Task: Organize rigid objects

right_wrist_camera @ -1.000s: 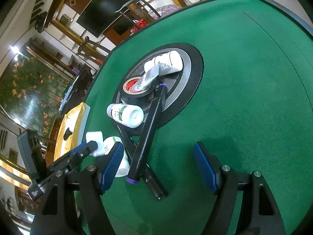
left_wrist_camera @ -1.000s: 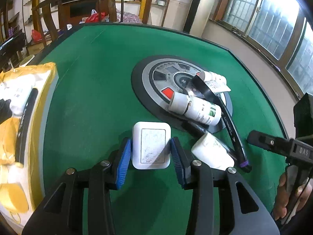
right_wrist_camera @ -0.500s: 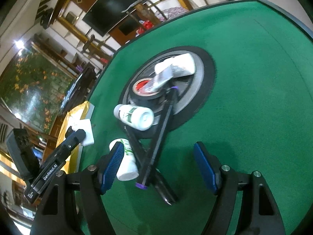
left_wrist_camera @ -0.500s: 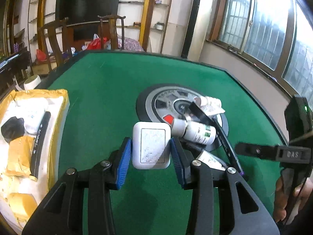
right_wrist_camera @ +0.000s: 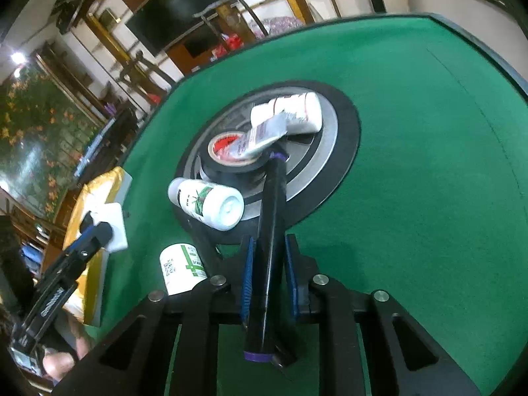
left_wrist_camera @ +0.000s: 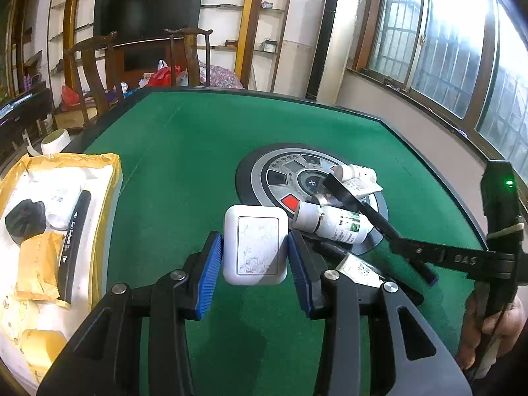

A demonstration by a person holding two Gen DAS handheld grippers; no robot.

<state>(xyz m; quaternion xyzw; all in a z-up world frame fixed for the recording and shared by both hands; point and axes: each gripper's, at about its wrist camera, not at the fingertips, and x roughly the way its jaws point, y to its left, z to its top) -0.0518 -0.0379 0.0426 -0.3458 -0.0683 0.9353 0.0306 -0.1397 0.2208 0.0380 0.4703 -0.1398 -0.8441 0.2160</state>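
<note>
My left gripper [left_wrist_camera: 254, 257] is shut on a white rectangular case [left_wrist_camera: 254, 246] and holds it above the green table; it also shows in the right wrist view [right_wrist_camera: 114, 227]. My right gripper [right_wrist_camera: 269, 269] is shut on a long black stick with a purple end [right_wrist_camera: 269, 231], whose far end rests on a black tape roll [right_wrist_camera: 231, 158]. A white bottle with a green label [right_wrist_camera: 208, 203] lies on the round black-and-silver disc [right_wrist_camera: 333, 151]. Another white bottle [right_wrist_camera: 180, 272] lies on the felt by my right fingers. A white bottle and tube [right_wrist_camera: 290, 115] lie on the disc's far side.
An open yellow-lined box [left_wrist_camera: 105, 178] holding a black stick, a bottle and packets stands at the table's left edge. The table's raised dark rim [left_wrist_camera: 412, 132] curves around the far side. Chairs, shelves and a TV stand beyond it.
My left gripper has lifted the white case off the felt and tilted up. My right gripper moved left and closed on the long black stick.
</note>
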